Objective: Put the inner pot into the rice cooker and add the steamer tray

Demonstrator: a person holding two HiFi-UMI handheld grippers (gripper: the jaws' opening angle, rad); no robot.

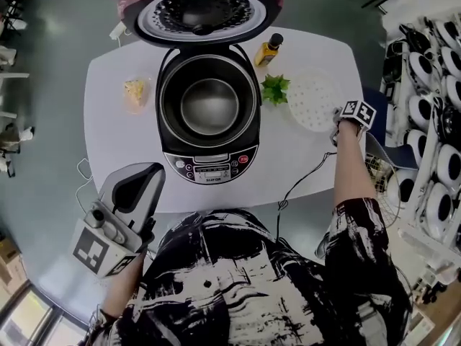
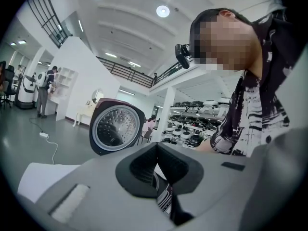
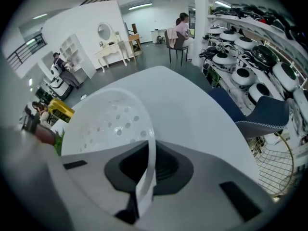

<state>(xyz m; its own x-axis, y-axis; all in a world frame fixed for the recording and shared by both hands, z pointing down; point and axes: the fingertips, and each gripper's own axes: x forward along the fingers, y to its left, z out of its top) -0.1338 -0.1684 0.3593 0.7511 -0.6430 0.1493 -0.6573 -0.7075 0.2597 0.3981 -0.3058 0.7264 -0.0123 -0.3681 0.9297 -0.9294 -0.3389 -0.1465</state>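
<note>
The right gripper (image 3: 147, 150) has its 2 jaws pinching the thin rim of the steamer tray (image 1: 311, 99), a round white plastic dish dotted with small holes. The tray lies on the right side of the white table (image 1: 302, 166), apart from the rice cooker (image 1: 209, 166). Only the gripper's marker cube and the person's forearm show from above; the jaws themselves are hidden there.

Between tray and cooker sits a green leafy sprig (image 1: 274, 89), and behind it a small yellow bottle (image 1: 268, 51) with a dark cap. The cooker stands open in the middle of the table, its domed lid (image 1: 200, 9) raised. The inner pot (image 1: 209, 107), smooth grey metal, sits inside the cooker. Left of the cooker lies a pale yellowish item (image 1: 135, 94), too small to identify. A thin black cable (image 1: 302, 182) trails over the table's front edge.

The left gripper (image 1: 142, 170) hovers below the table's front left edge, jaws pressed together with nothing between them.
</note>
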